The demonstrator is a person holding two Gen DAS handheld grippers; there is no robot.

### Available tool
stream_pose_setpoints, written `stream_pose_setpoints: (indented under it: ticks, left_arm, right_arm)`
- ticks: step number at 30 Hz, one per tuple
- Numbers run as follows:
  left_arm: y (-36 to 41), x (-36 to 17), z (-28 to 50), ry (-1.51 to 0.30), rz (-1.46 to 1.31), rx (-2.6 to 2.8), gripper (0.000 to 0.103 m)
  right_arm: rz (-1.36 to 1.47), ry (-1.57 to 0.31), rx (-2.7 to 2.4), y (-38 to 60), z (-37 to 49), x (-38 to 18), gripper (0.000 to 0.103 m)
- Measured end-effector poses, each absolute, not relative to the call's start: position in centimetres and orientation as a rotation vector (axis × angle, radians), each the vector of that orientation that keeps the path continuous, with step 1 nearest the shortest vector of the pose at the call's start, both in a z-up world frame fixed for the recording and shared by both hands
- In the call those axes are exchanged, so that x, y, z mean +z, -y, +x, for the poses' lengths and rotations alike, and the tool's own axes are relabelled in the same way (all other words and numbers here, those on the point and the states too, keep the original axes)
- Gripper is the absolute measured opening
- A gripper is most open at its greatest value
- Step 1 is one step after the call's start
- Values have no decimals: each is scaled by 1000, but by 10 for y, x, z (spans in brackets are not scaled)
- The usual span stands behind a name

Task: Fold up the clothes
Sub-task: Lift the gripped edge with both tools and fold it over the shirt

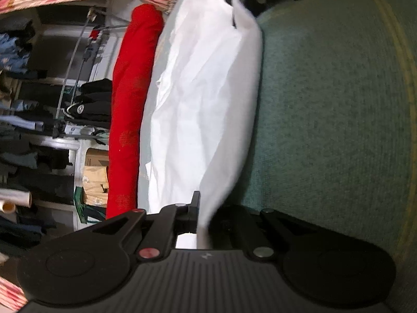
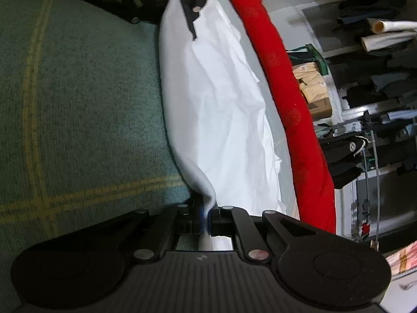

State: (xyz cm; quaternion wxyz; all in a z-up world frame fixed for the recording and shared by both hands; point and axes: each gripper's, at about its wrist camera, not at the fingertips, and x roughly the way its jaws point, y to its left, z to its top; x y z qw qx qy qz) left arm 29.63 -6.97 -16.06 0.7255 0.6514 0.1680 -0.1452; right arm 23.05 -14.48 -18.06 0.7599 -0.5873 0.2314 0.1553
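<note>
Holding a white cloth [image 1: 206, 83] up by its edge with both grippers.

Pinching one end with the left gripper [image 1: 202, 216], jaws clamped tight on the thin fabric; pinching the other end with the right gripper [image 2: 207, 219], jaws squeezed shut on it too. Stretching the soft, wrinkly cloth between them, sagging a little over the green woven surface [image 1: 325, 104] with yellow stripes. Leaving lots of bare green room on one side. Lying right beside the cloth, a long red fuzzy roll [image 1: 130, 109]. Crowding the background, messy shelves [image 1: 39, 99].
</note>
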Motion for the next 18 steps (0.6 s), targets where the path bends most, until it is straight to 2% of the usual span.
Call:
stream_pose_setpoints:
  ticks: [18]
  left_arm:
    - [64,-163,292,-315,1586,-382,0]
  right_arm:
    - [-1452,-522,395,139,228,-178,6]
